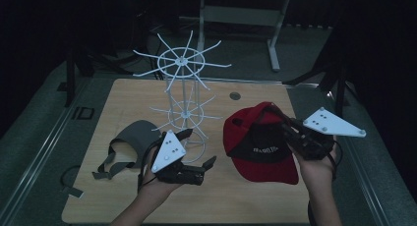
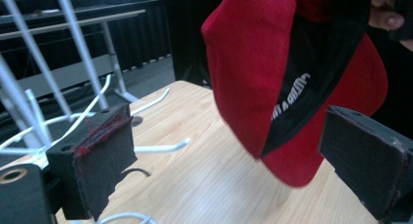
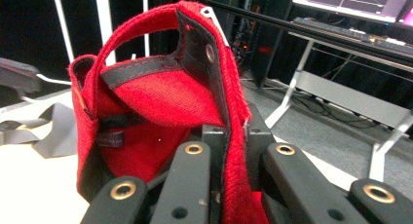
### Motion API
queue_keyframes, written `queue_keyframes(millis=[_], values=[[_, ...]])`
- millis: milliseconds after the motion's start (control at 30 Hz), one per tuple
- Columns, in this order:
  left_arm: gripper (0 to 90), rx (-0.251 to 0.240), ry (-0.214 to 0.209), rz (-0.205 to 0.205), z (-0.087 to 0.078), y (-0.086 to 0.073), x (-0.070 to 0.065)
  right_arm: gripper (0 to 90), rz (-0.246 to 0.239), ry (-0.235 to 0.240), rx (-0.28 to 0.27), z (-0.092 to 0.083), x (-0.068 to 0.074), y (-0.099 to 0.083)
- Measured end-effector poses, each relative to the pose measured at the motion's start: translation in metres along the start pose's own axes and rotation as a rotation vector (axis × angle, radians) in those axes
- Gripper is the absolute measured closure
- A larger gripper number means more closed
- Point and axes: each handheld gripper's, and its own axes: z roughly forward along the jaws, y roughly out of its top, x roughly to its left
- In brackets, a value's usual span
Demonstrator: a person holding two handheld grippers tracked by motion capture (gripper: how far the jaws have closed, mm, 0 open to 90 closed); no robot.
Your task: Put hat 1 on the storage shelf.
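Note:
A red cap (image 1: 260, 147) with a black inner band is held up off the wooden table (image 1: 128, 196) at the right. My right gripper (image 1: 286, 124) is shut on its back rim, and the cap's fabric (image 3: 146, 97) runs between the jaws of that gripper (image 3: 234, 131). My left gripper (image 1: 199, 150) stands open just left of the cap, by the foot of a white wire hat rack (image 1: 181, 61). Between its fingers (image 2: 102, 151) there is nothing, and the red cap (image 2: 253, 63) hangs a little beyond them. A grey cap (image 1: 133, 137) lies on the table at the left.
The rack's thin arms (image 2: 29, 112) spread wide at two levels, close to my left gripper. A round grommet (image 1: 235, 95) sits in the table's far side. A white desk frame (image 1: 275, 34) stands behind the table. The grey cap's strap (image 3: 53, 131) lies flat.

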Motion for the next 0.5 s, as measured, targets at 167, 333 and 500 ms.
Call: queue_keyframes(millis=[167, 333, 500], values=[[6.5, 0.022, -0.034, 0.011, 0.019, 0.012, -0.005, 84.7, -0.004, 0.019, -0.002, 0.000, 0.007, 0.001], [6.5, 0.036, -0.039, 0.033, 0.034, 0.026, -0.008, 84.7, -0.004, 0.030, 0.001, 0.002, 0.011, 0.000], [9.4, 0.050, -0.038, 0.024, 0.049, 0.033, -0.006, 84.6, -0.002, 0.039, 0.003, 0.005, 0.013, 0.000]])
